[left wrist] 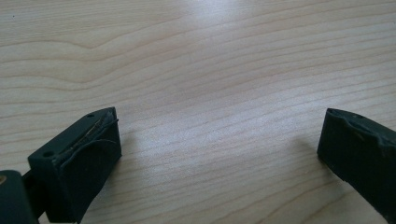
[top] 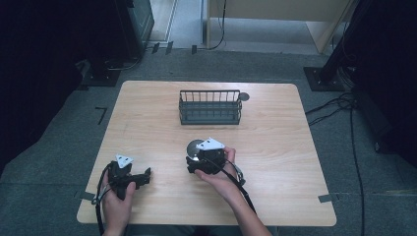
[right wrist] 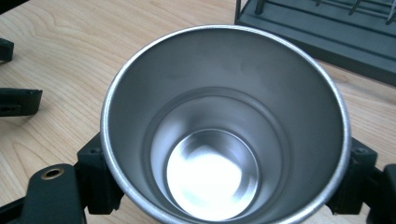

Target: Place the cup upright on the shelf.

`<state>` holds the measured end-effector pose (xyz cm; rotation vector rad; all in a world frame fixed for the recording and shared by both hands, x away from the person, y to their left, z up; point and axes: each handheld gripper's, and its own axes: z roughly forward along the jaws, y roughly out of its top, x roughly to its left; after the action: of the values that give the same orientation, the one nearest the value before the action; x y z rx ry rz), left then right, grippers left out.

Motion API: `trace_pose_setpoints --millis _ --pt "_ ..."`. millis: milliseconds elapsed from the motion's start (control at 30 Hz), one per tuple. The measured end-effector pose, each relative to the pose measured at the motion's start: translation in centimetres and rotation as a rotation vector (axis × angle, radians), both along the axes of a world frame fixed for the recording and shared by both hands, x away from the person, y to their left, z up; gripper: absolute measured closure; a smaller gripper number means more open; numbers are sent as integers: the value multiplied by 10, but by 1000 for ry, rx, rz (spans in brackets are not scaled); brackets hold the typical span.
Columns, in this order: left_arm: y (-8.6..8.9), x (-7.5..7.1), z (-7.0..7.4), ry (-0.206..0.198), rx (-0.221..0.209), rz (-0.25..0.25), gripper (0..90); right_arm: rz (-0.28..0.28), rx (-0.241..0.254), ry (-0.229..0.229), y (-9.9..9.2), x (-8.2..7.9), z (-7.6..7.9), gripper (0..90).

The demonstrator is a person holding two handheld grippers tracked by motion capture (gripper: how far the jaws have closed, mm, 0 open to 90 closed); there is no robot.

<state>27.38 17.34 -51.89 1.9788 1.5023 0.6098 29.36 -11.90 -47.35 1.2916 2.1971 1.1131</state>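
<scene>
Your right tongs [right wrist: 224,182] were clamped on the sides of a shiny steel cup [right wrist: 224,126], held upright at frame centre over the pale wooden surface [top: 275,147]. Your left tongs [left wrist: 217,154] stood wide open over bare wood, lower left. A dark wire rack [top: 210,106] sat behind; grey carpet [top: 344,147] surrounded it.

No readable text, label or number anywhere

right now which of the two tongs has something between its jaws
The right tongs: their jaws are shut on the steel cup, standing upright near the table's middle. The left tongs stand open over bare wood.
</scene>
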Motion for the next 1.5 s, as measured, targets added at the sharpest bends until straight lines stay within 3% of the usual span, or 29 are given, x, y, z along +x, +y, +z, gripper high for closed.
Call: trace_pose_setpoints --millis 767,1500 --pt "0 0 0 0 0 1 0 -22 41 -24 -13 13 33 181" --pt "0 0 0 -2 -1 2 0 -53 59 -52 -30 40 71 182"
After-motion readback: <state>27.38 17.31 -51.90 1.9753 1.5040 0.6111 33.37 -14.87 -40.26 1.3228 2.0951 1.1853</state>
